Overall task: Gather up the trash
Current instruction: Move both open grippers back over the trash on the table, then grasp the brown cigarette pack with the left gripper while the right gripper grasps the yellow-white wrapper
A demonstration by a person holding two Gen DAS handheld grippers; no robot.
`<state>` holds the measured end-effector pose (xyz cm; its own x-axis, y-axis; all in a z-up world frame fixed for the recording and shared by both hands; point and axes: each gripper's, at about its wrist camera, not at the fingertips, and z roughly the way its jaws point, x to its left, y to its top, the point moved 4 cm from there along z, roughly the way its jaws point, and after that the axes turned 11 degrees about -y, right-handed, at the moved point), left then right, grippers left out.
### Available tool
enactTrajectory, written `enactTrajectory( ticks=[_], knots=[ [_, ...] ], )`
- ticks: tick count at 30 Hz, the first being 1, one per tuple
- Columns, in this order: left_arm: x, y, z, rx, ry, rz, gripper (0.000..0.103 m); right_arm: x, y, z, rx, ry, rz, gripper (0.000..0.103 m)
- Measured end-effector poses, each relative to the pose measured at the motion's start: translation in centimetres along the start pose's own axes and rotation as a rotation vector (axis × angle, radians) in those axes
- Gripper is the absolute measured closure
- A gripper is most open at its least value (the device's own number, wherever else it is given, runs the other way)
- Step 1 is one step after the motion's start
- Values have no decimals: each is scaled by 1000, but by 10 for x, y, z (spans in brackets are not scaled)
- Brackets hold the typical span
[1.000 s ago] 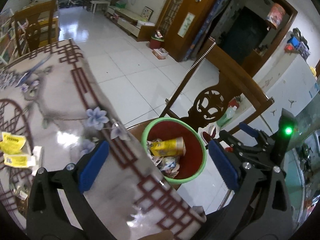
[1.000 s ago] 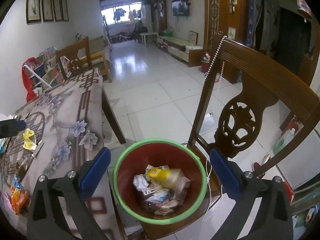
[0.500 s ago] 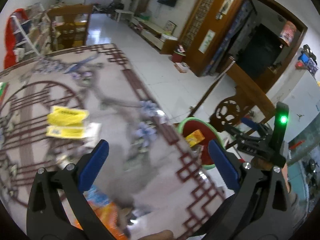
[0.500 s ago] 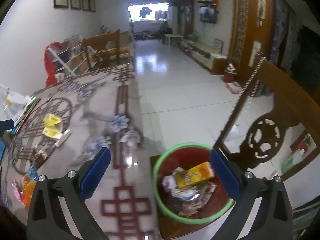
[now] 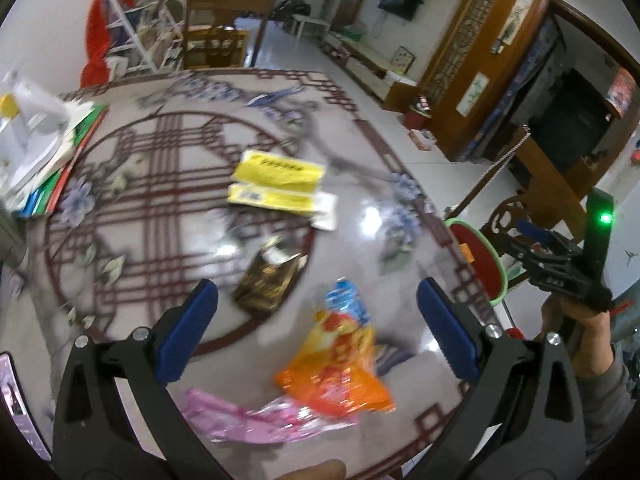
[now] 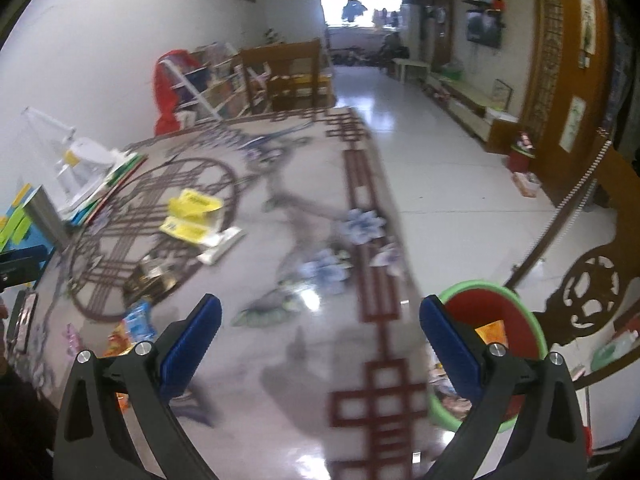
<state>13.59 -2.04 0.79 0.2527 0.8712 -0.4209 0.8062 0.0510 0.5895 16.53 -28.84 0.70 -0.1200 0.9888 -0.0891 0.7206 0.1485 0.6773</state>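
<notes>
My left gripper (image 5: 316, 304) is open and empty above the table, over an orange snack wrapper (image 5: 336, 368) with a blue packet (image 5: 346, 300) behind it. A pink wrapper (image 5: 248, 416) lies near my left finger, a dark brown wrapper (image 5: 268, 280) just ahead, and yellow packets (image 5: 276, 184) farther out. My right gripper (image 6: 320, 324) is open and empty over the table's right part. The red bin with a green rim (image 6: 496, 344) stands off the table edge on a chair, trash inside. In the left wrist view the bin (image 5: 480, 256) and the right gripper (image 5: 560, 264) sit at the right.
A patterned glossy table (image 6: 304, 216) carries stacked books and papers (image 5: 52, 148) at its far left. A carved wooden chair (image 6: 592, 280) stands behind the bin. Another chair (image 6: 288, 76) and a bookshelf are at the table's far end. Tiled floor (image 6: 440, 168) runs along the right.
Both grippers have swung left, away from the bin and over the table. The wrappers on the table have come under my left gripper. Both stay open.
</notes>
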Motion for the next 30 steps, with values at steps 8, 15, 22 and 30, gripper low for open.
enactTrajectory(
  ticks=[8, 15, 22, 30],
  knots=[
    [27, -12, 20, 99, 13, 27, 6, 45, -5, 9, 34, 44, -89, 7],
    [41, -10, 68, 205, 69, 90, 6, 48, -2, 20, 57, 41, -128, 7],
    [60, -7, 108, 324, 79, 106, 8, 48, -1, 35, 87, 42, -158, 7],
    [66, -12, 143, 415, 94, 150, 27, 55, 6, 51, 106, 56, -176, 7]
  ],
)
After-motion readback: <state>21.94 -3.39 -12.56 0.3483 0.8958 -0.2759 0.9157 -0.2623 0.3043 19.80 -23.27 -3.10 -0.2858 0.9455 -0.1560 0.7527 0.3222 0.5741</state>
